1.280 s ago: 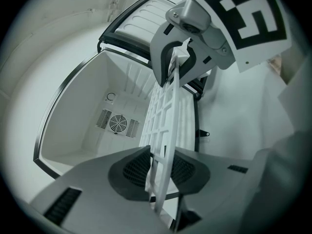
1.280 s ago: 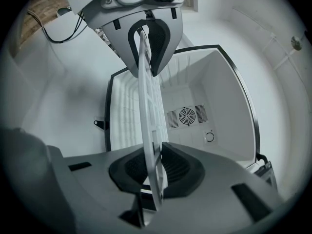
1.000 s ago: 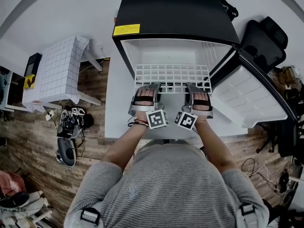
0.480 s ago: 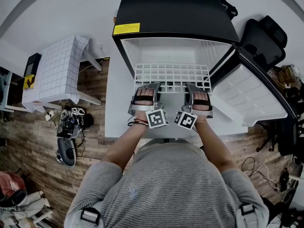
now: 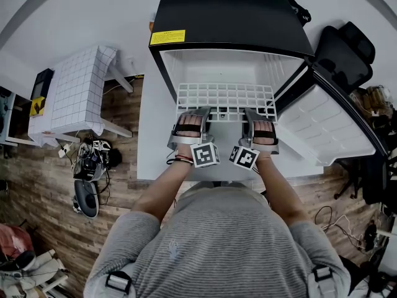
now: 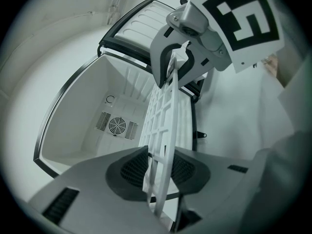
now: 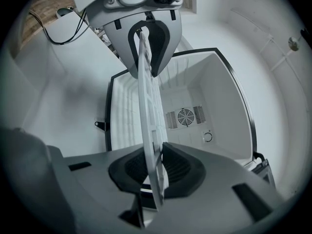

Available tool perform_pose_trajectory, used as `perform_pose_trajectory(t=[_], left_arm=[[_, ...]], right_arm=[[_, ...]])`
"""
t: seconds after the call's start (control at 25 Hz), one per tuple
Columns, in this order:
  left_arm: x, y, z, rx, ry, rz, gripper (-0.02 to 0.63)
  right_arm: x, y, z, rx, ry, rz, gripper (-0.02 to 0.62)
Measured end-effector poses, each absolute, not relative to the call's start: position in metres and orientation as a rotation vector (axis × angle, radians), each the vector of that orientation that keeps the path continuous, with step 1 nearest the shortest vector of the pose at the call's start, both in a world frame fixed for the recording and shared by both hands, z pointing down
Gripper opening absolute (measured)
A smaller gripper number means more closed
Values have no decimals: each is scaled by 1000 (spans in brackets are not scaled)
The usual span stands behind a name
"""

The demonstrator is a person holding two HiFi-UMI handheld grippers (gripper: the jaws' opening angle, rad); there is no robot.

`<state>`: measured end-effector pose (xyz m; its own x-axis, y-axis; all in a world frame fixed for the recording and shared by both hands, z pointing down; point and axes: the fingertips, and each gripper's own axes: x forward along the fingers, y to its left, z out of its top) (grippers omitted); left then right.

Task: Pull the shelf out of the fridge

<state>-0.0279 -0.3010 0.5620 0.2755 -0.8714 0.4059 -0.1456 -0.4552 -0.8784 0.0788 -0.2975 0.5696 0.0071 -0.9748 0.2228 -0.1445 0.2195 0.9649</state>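
Forearms [image 5: 162,191] reach forward, left tool [image 5: 198,112] and right tool [image 5: 251,112] each pinching the shelf [image 5: 226,98].

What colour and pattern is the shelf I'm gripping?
White, an open grid of bars. The shelf shows best in the head view.

place: office-like workroom | cues: black office chair [image 5: 344,54], loose cables [image 5: 93,157], wood-plank floor [image 5: 37,185], gridded table [image 5: 77,89]
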Motion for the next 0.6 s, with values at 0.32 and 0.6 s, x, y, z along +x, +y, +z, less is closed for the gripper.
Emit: perform_pose_trajectory(t=[0.32,0.6], left_arm=[[-27,-304,569,-1816,897,-1226,165],[-25,-301,571,-1821,868,-1231,196]], right_arm=[[80,-299,576,1154,-1412,-916,97],[80,-298,576,1143,-1402,-920,126]])
